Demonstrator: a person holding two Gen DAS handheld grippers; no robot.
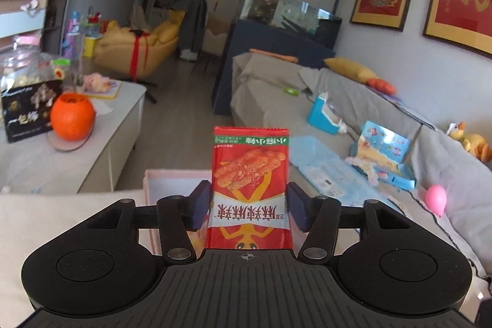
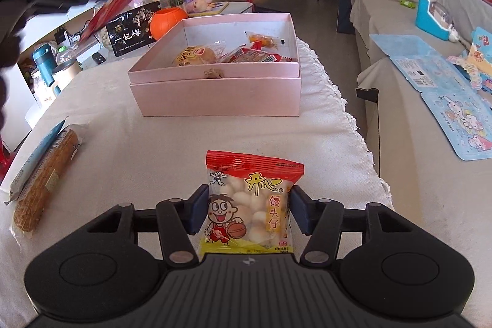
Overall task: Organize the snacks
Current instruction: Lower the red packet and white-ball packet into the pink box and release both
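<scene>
Your left gripper (image 1: pixel 249 209) is clamped on a red snack packet (image 1: pixel 249 186) – both pads pinch its sides, and the pkt stands upright and upside down to the cam, print inverted. It's lifted clear of the table; behind and below it you can see a corner of the pink box (image 1: pixel 167 174). In the right cam that same gripper shows as a dark blur at top left w/ the red pkt tilted in it, above the table and left of the box.

Your right gripper (image 2: pixel 249 209) is clamped on a bag of small white buns (image 2: pixel 250 205), red top strip and a cartoon kid on the front – pads press both side edges. The bag sits low, at or just over the white tablecloth (image 2: pixel 153 143); can't tell if it's touching.

The pink box sits further up the table, nested in its lid, open. Inside: a round bun in clear wrap (image 2: pixel 196 54) at the left, red wrapped snacks (image 2: pixel 255 54) in the middle, an orange-filled pkt (image 2: pixel 261 39) toward the back right.

At the table's left edge lies a long brown wrapped roll (image 2: pixel 46 177), w/ a blue-and-white pkt (image 2: pixel 33 162) just beside it, well apart from the box.
</scene>
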